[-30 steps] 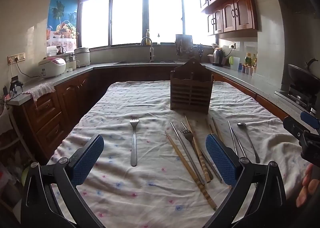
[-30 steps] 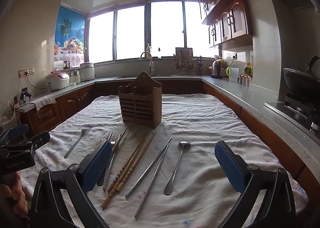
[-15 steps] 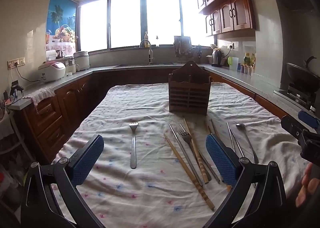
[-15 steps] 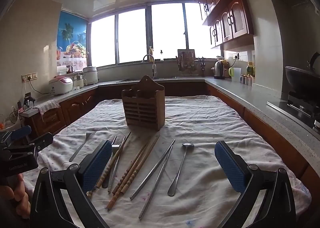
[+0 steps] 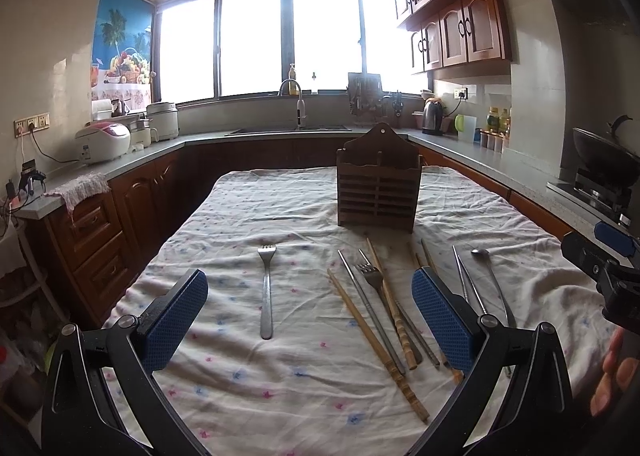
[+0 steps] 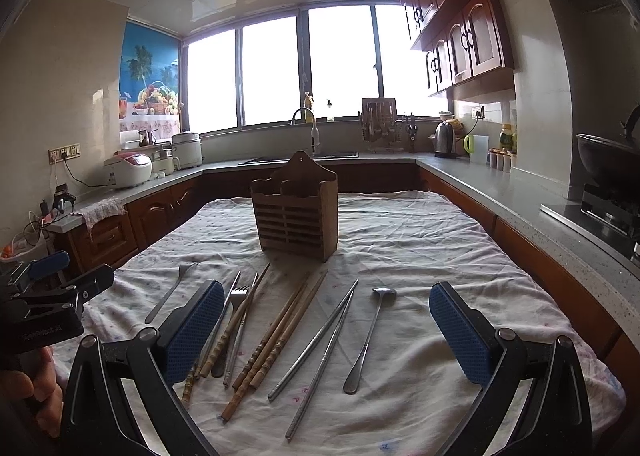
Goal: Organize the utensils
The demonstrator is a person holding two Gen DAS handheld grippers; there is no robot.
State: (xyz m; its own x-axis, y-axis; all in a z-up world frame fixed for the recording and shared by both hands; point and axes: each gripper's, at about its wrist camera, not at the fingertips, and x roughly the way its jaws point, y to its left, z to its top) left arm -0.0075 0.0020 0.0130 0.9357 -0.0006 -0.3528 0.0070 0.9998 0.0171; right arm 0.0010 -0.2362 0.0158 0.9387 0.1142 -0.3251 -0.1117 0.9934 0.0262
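Here, the left gripper (image 5: 310,320) hovers low over the cloth-covered table (image 5: 280,376), its blue pads spread wide and empty. A lone fork (image 5: 266,292) lies on the cloth in line with the gap between the pads, tines pointing away. The right gripper (image 6: 326,330) is likewise spread wide with nothing between its pads. Beyond it lie a spoon (image 6: 370,336), a pair of metal chopsticks (image 6: 320,348), wooden chopsticks (image 6: 276,340) and a second fork (image 6: 236,312), all roughly parallel. A wooden utensil holder (image 6: 298,211) stands upright on the cloth beyond the utensils; no utensil shows above its rim. Fingers (image 5: 614,376) of the person's right hand appear at the edge of the left view.
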